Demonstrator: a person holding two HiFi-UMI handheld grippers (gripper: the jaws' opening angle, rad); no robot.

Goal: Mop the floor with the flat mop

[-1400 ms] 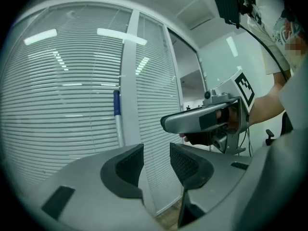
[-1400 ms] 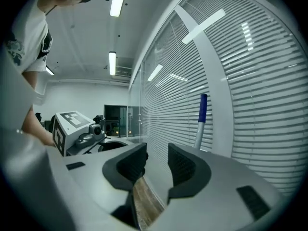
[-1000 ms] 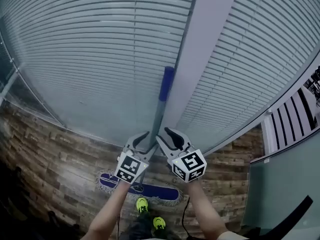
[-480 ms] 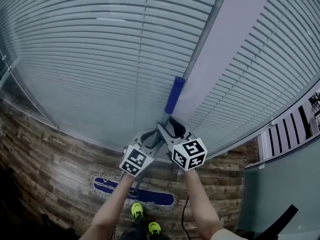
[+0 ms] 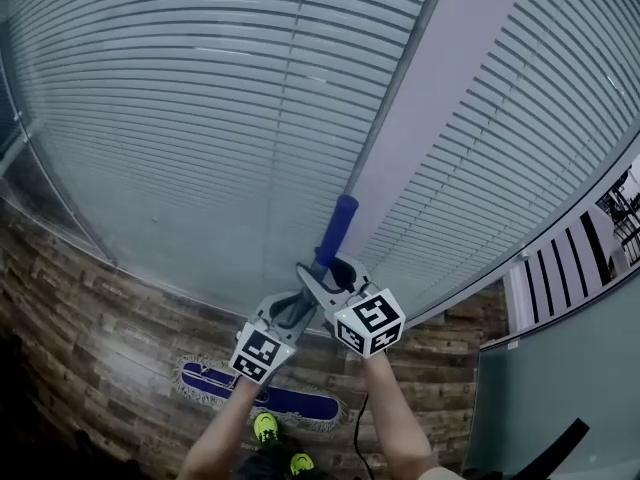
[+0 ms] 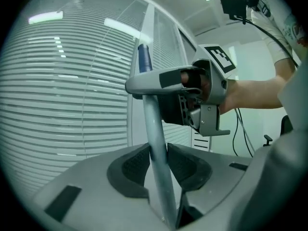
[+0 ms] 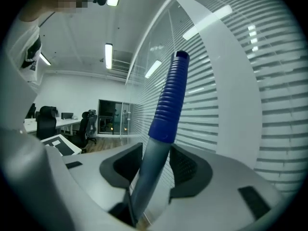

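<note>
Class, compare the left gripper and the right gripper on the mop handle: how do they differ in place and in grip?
The right gripper sits higher on the mop handle, just below its blue grip; the left gripper sits lower down it. The left gripper's jaws are closing and press on the handle; the right gripper's jaws are opening, with the handle loose between them. Both straddle the same handle.

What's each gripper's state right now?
Left gripper: jaws closing, pads gripping the mop handle.
Right gripper: jaws opening, mop handle sitting loosely between them, not clamped.
</note>
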